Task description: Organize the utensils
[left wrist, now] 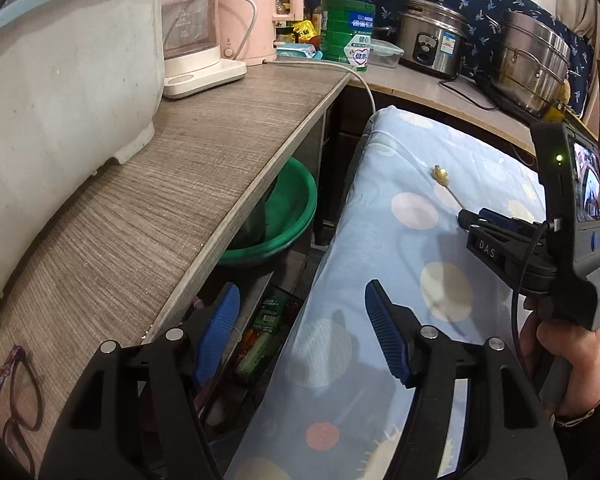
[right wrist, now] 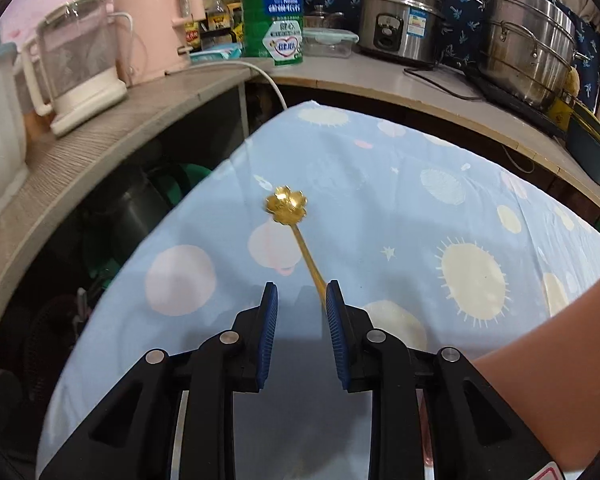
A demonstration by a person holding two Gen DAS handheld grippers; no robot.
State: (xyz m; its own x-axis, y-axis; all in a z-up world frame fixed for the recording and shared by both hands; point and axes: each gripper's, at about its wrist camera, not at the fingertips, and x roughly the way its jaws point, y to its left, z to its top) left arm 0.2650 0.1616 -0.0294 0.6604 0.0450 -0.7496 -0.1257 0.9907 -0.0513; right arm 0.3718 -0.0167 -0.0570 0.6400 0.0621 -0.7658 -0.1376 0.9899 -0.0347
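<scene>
A gold spoon (right wrist: 286, 204) with a flower-shaped bowl lies on the blue sheet (right wrist: 380, 200) printed with suns and planets. Its thin handle runs back between the jaws of my right gripper (right wrist: 302, 288) and ends close against the right pad (right wrist: 336, 320). A clear gap separates the pads, so they do not clamp it. In the left wrist view the spoon (left wrist: 440, 174) sticks out ahead of the right gripper (left wrist: 462, 216), held by a hand at the right. My left gripper (left wrist: 302, 292) stands wide open and empty over the sheet's left edge (left wrist: 340, 240).
A wood-grain counter (left wrist: 160, 180) runs along the left with a white tub (left wrist: 60, 100), a glass kettle (left wrist: 192, 28), a pink kettle (left wrist: 256, 8) and glasses (left wrist: 16, 392). Behind stand a green tin (right wrist: 274, 20), a rice cooker (right wrist: 400, 20) and a steel pot (right wrist: 528, 40). A green basin (left wrist: 288, 216) sits below.
</scene>
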